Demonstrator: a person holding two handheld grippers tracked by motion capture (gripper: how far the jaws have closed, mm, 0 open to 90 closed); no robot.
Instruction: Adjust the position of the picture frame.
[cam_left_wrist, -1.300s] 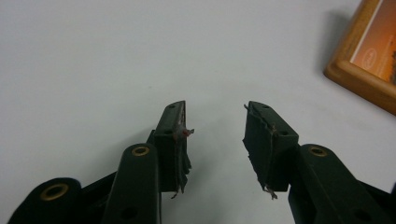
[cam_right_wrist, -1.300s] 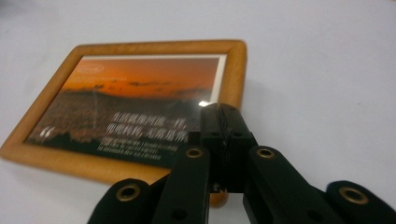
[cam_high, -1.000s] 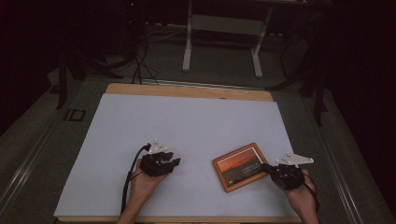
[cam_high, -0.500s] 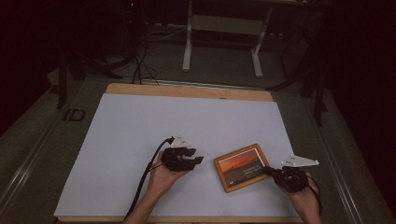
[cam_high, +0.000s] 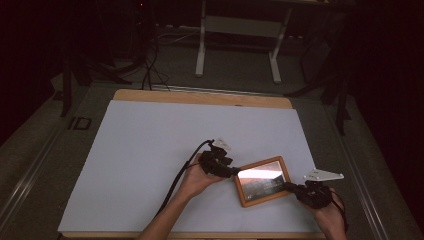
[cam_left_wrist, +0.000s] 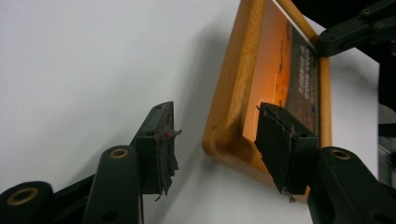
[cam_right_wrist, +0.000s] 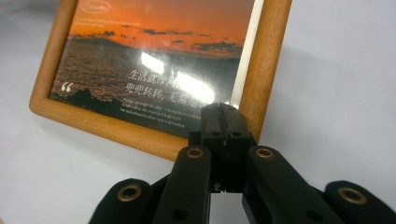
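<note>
The wooden-framed picture, an orange sunset print behind glass (cam_high: 262, 181), lies toward the near right corner of the white-covered surface (cam_high: 150, 150), and we can see its glass catching a bright glare in the high view. It sits at a slant to the surface's edges, and in the left claw view its near corner looks raised off the white cover, with a shadow beneath it.

On the frame's left side we have the left claw (cam_high: 233, 171), held in the person's left hand (cam_high: 197, 177), with its black cable (cam_high: 180, 172) trailing back toward the near edge. In its own view the left claw (cam_left_wrist: 215, 144) stands wide open, one jaw over the bare white cover and the other over the print, the rounded wooden corner of the frame (cam_left_wrist: 233, 102) between them. Neither jaw is pressed onto the wood.

Over on the right side, the right claw (cam_high: 289, 187) meets the frame's right-hand end, held by the person's right hand (cam_high: 327, 212), with a grey three-cornered plate (cam_high: 324, 175) on top. In its own view the right claw (cam_right_wrist: 223, 114) is pinched tight on the frame (cam_right_wrist: 264, 70) at the inner lip beside the white strip of mat, just below the white printed text on the print.

Beyond the far edge, a strip of bare wood (cam_high: 200, 96) shows past the white cover.
</note>
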